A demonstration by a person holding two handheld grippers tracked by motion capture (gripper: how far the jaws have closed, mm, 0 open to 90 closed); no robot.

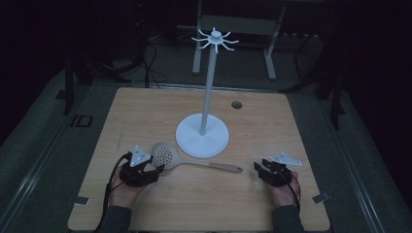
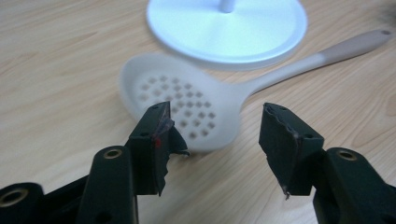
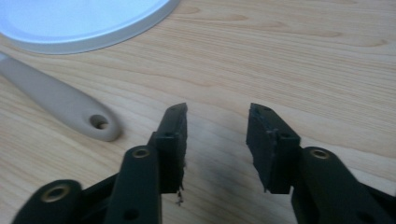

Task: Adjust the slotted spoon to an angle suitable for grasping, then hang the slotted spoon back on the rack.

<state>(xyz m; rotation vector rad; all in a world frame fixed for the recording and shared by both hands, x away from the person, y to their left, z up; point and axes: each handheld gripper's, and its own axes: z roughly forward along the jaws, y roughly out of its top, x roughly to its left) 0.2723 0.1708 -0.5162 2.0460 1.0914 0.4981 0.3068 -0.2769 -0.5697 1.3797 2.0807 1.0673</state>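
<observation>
We are seeing one pale perforated plastic skimmer spoon [image 2: 187, 112] lying flat just ahead of left gripper [image 2: 215, 135], jaws gaping, gripping nothing. Right gripper [image 3: 217, 140] gaping too, empty, spoon handle end off its left. One white round-based hook stand [image 1: 202, 133] beyond both.

Overhead view; two close table-level views.

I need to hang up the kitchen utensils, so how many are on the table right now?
1. A slotted spoon lies flat in front of the hanging stand's base, its perforated head next to the left gripper and its handle end towards the right gripper.
</observation>
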